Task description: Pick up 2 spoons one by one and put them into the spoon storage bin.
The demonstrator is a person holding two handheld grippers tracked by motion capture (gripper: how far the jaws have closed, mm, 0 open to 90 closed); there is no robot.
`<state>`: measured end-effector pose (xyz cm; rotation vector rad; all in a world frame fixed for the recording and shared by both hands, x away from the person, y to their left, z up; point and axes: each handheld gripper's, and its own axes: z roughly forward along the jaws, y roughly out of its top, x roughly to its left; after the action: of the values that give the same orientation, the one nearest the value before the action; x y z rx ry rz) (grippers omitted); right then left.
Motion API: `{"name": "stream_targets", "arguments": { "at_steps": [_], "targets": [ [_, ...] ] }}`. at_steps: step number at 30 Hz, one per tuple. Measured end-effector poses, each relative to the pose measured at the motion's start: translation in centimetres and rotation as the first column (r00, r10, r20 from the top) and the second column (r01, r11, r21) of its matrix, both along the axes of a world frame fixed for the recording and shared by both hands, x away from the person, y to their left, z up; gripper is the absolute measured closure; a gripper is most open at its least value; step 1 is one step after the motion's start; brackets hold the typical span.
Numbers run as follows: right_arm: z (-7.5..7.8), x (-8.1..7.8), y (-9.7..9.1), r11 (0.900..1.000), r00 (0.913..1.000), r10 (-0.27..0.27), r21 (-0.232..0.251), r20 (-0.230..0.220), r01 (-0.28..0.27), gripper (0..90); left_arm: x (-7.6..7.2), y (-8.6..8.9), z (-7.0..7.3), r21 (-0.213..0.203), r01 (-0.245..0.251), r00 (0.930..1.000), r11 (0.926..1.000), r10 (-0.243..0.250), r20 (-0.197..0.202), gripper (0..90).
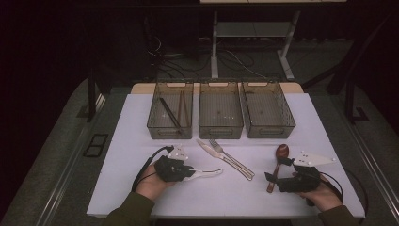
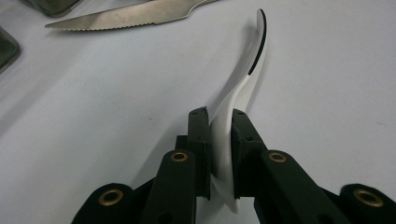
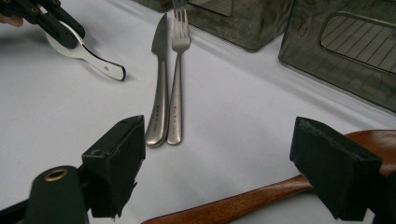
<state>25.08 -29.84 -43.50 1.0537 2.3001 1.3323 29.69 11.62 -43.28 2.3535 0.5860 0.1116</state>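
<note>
Three grey bins (image 1: 220,113) across the bench (image 1: 141,188), leftmost holding two chopsticks (image 1: 175,110) (others bare), left tongs (image 2: 219,140) clamped on white spoon (image 2: 243,84), right tongs (image 3: 219,163) agape over wooden spoon (image 3: 243,203), one knife (image 3: 159,93), one fork (image 3: 177,79) between.

The white ceramic soup spoon's (image 2: 238,93) bowl is hidden between the left gripper's (image 2: 219,126) black pads. Beside the right gripper's (image 3: 219,158) far pad, the brown wooden spoon's (image 3: 243,200) bowl is mostly covered.
</note>
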Motion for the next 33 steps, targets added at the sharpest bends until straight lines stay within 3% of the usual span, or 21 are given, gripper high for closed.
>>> {"name": "stream_targets", "arguments": {
  "at_steps": [21, 33],
  "targets": [
    [0.0, 0.0, 0.0, 1.0000, 1.0000, 0.001, 0.005, -0.003, -0.001, 18.4, 1.2, -0.1, 2.0, -0.069, 0.022, 0.9979, 0.9974, -0.017, 0.062, 80.5],
    [0.1, 0.0, -0.1, 0.9999, 1.0000, -0.007, 0.014, -0.004, 0.007, 18.5, 3.0, -0.8, 3.5, -0.101, -0.014, 0.9950, 0.9948, 0.023, 0.097, 80.5]
  ]
}}
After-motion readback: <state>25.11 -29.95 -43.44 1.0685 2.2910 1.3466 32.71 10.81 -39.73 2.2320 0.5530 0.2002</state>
